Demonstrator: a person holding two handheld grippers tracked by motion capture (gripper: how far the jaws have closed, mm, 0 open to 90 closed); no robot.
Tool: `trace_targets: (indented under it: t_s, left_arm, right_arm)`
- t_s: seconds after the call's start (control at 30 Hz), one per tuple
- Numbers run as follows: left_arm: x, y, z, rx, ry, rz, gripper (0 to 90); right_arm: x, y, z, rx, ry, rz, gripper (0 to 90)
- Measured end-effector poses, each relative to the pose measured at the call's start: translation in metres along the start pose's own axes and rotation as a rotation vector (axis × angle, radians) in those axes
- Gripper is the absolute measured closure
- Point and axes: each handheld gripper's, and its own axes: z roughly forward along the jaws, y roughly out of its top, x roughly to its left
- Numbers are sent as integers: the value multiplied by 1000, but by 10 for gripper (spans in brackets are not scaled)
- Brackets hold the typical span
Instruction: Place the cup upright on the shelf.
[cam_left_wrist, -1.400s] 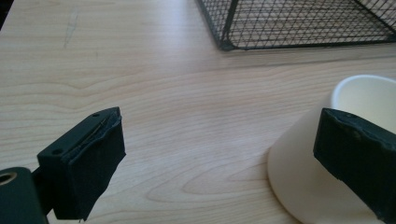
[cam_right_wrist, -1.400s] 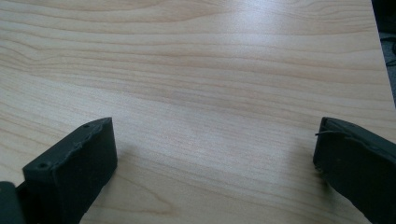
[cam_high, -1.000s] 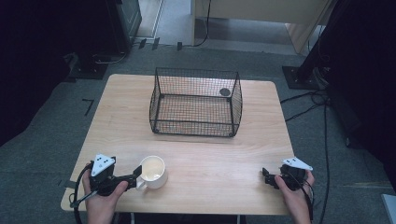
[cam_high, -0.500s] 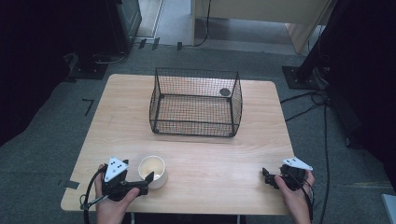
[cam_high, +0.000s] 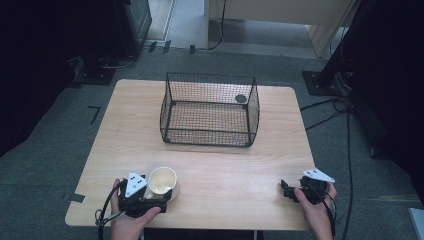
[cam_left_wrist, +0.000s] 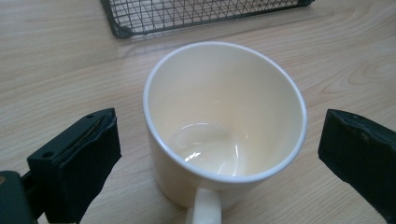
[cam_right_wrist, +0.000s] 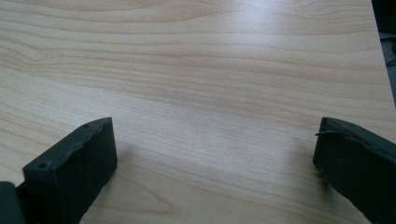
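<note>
From the high view, a cream-white glazed ceramic mug (cam_high: 162, 180) stands upright near the front left edge of the pale wooden table (cam_high: 210, 165). The left gripper (cam_high: 150, 197) is just beside it, on the person's side, held by the left hand (cam_high: 131, 220). The right gripper (cam_high: 290, 190) rests low at the front right of the table, well apart from the mug, in the right hand (cam_high: 315, 205). Behind, in the middle of the table, stands a black wire mesh basket (cam_high: 209, 109) with a small dark round thing (cam_high: 241, 98) in its far right corner; I cannot tell what it is.

In the left gripper view, the mug is between the two black jaws, which are spread wide and do not touch it. The mug is empty, and its handle (cam_left_wrist: 204, 207) points toward the camera. I judge it is stiff, rather heavy for its size, smooth and somewhat slippery, and it can break if it falls. A good hold, I think, is across the body from both sides, or over the rim and wall; the handle is narrow and could turn.

In the right gripper view, the jaws are also wide apart with nothing between them, only bare wood grain under them.

The table surface is flat and clean. Around it is grey carpet floor (cam_high: 60, 120), with black cables (cam_high: 345, 130) at the right and dark equipment stands behind.
</note>
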Motion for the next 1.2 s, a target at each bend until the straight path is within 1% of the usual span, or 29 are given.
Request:
trace_targets:
  t_s: [0.1, 0.13, 0.23, 0.3, 0.33, 0.37, 0.5, 0.53, 0.57, 0.6, 0.63, 0.67, 0.7, 0.73, 0.77, 0.8, 0.83, 0.87, 0.9, 0.93, 0.97, 1.0, 1.03, 1.1, 1.17, 1.2]
  left_arm:
    - [-2, -3, 3, 8, 4, 10, 3]
    - [-2, -5, 6, 18, 17, 6, 41]
    - [-1, -8, 8, 24, 15, 5, 66]
    - [-2, -10, 9, 32, 14, 19, 102]
    - [-3, -12, 9, 30, 23, 31, 132]
    - [-3, -13, 9, 35, 24, 38, 134]
    - [0, -16, 11, 47, 13, 37, 143]
    - [2, -19, 14, 60, 19, 42, 182]
    - [4, -21, 15, 59, 15, 38, 216]
    - [4, -21, 15, 59, 15, 38, 286]
    - [6, -23, 15, 49, 13, 31, 378]
    - [8, -24, 15, 41, 14, 26, 378]
    - [12, -25, 14, 29, -4, 17, 484]
    - [12, -25, 14, 29, -4, 17, 537]
    - [14, -25, 13, 18, -17, 18, 578]
    - [14, -25, 13, 18, -17, 18, 611]
    - [15, -25, 12, 11, -25, 17, 611]
    - [16, -25, 11, -1, -39, 16, 676]
    - [17, -25, 9, -26, -54, 19, 774]
    - [17, -25, 9, -26, -54, 19, 785]
    - [17, -25, 8, -29, -45, 34, 785]
    - [17, -25, 8, -40, -42, 41, 806]
    - [17, -25, 7, -50, -43, 36, 806]
    - [16, -26, 6, -68, -34, 57, 809]
    - [15, -25, 4, -86, -26, 64, 811]
    - [14, -24, 3, -91, -21, 74, 811]
  right_arm:
    - [0, 0, 0, 0, 0, -1, 0]
    - [0, 0, 0, 0, 0, 0, 0]
    - [0, 0, 0, 1, 0, 0, 0]
    - [0, 0, 0, 0, 0, 0, 0]
    - [0, 0, 0, 0, 0, 0, 0]
    - [0, 0, 0, 0, 0, 0, 0]
    - [0, 0, 0, 1, 1, -1, 0]
    - [0, 0, 0, 0, 0, 0, 0]
    - [0, 0, 0, 0, 0, 0, 0]
    - [0, 0, 0, 0, 0, 0, 0]
    - [0, 0, 0, 0, 0, 0, 0]
    - [0, 0, 0, 0, 0, 0, 0]
    - [0, 0, 0, 1, 0, 0, 0]
    - [0, 0, 0, 1, 0, 0, 0]
    - [0, 0, 0, 0, 1, 0, 0]
    - [0, 0, 0, 0, 1, 0, 0]
    - [0, 0, 0, 0, 1, 0, 0]
    - [0, 0, 0, 0, 1, 0, 0]
    - [0, 0, 0, 0, 1, 0, 0]
    - [0, 0, 0, 0, 1, 0, 0]
    - [0, 0, 0, 0, 1, 0, 0]
    - [0, 0, 0, 0, 0, 0, 0]
    - [0, 0, 0, 0, 0, 0, 0]
    - [0, 0, 0, 1, 0, 1, 0]
    - [0, 0, 0, 0, 0, 0, 0]
    - [0, 0, 0, 0, 0, 0, 0]
